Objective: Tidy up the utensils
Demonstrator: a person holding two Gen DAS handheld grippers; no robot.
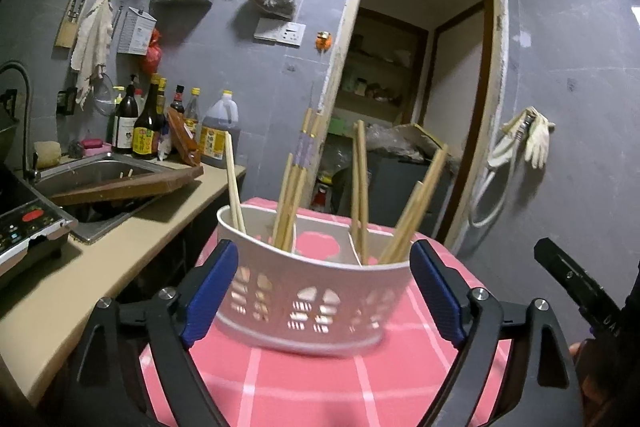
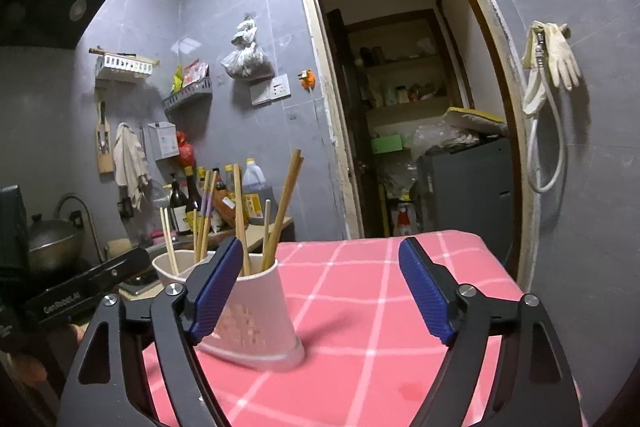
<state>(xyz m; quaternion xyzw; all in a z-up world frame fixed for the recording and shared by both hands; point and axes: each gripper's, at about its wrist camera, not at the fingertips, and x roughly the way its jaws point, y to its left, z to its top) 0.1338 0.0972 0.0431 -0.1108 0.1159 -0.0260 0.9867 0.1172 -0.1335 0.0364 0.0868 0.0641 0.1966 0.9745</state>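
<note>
A white perforated utensil holder (image 1: 308, 291) stands on the pink checked tablecloth (image 1: 304, 387). Its compartments hold several wooden chopsticks (image 1: 362, 187), one pair with purple bands. My left gripper (image 1: 324, 291) is open, its blue pads on either side of the holder; contact is unclear. In the right wrist view the holder (image 2: 256, 319) stands at the left with the chopsticks (image 2: 286, 205) upright. My right gripper (image 2: 320, 291) is open and empty over the cloth (image 2: 360, 327), right of the holder, its left pad overlapping the holder's side.
A counter (image 1: 120, 247) at the left carries a sink (image 1: 92, 179), a cutting board, an induction cooker (image 1: 28, 231) and several sauce bottles (image 1: 144, 123). An open doorway (image 1: 420, 87) lies behind the table. The right gripper's body (image 1: 576, 287) shows at the right edge.
</note>
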